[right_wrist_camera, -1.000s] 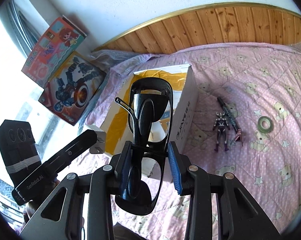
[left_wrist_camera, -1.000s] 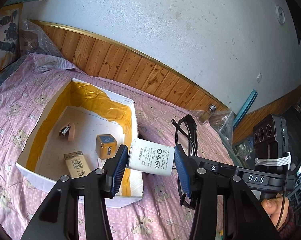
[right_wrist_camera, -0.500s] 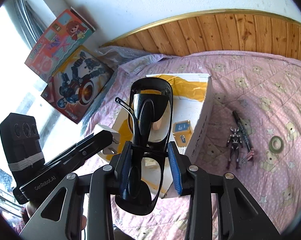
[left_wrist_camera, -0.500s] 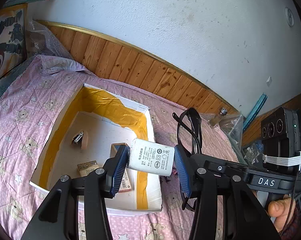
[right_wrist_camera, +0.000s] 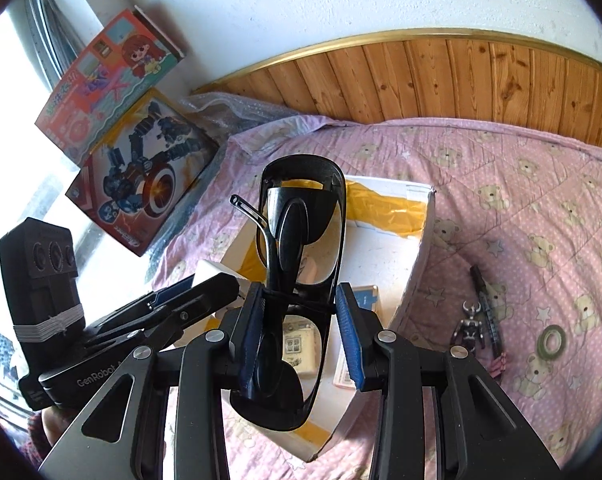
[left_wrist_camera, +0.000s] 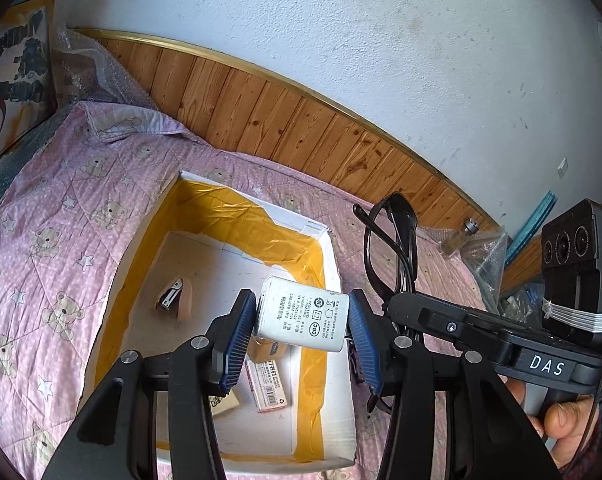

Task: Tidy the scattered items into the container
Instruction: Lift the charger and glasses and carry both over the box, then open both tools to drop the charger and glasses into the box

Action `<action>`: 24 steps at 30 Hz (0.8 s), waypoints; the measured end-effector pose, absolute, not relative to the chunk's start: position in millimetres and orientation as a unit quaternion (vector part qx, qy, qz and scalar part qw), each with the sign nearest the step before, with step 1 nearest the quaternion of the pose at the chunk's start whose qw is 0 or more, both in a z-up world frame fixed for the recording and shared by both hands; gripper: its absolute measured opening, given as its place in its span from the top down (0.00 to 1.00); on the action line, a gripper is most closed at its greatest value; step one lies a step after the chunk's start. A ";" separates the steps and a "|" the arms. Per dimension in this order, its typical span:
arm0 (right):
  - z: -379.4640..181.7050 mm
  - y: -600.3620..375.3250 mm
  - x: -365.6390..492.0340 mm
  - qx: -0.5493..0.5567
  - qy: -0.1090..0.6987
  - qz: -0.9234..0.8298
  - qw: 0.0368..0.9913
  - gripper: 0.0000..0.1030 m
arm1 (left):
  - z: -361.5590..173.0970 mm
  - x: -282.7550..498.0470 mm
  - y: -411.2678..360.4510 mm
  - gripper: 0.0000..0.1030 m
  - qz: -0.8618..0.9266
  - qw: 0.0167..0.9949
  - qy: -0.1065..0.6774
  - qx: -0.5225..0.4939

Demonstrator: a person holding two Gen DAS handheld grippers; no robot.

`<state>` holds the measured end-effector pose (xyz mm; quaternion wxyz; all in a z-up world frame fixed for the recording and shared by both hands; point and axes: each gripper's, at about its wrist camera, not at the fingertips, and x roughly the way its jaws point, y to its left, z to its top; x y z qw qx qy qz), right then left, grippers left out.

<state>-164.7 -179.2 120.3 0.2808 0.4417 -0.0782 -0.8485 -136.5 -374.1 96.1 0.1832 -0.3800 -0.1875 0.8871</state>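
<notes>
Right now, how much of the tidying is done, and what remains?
Done: a stapler and several small boxes lie in the box. In hand: the left gripper holds a white adapter and the right gripper holds glasses, both above the box. Left: a toy figure, a pen and a tape roll on the bedspread.

Both wrist cameras look down from close above the box (left_wrist_camera: 333,264) on the bed (right_wrist_camera: 541,208), the left one facing the wooden wall panel at 12 o'clock, and both views share the box (right_wrist_camera: 417,256).
</notes>
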 end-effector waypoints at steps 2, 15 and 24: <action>117.2 -184.8 -174.8 0.445 -0.068 -0.848 0.280 0.64 | 91.6 -148.5 -374.8 0.53 0.883 0.177 -0.190 -0.390; 95.6 -222.9 -240.6 0.454 0.056 -0.850 0.263 0.64 | 58.5 -208.1 -381.0 0.53 0.853 0.139 -0.234 -0.445; 68.6 -250.1 -275.7 0.455 0.168 -0.832 0.269 0.64 | 20.7 -237.1 -383.4 0.53 0.819 0.109 -0.281 -0.488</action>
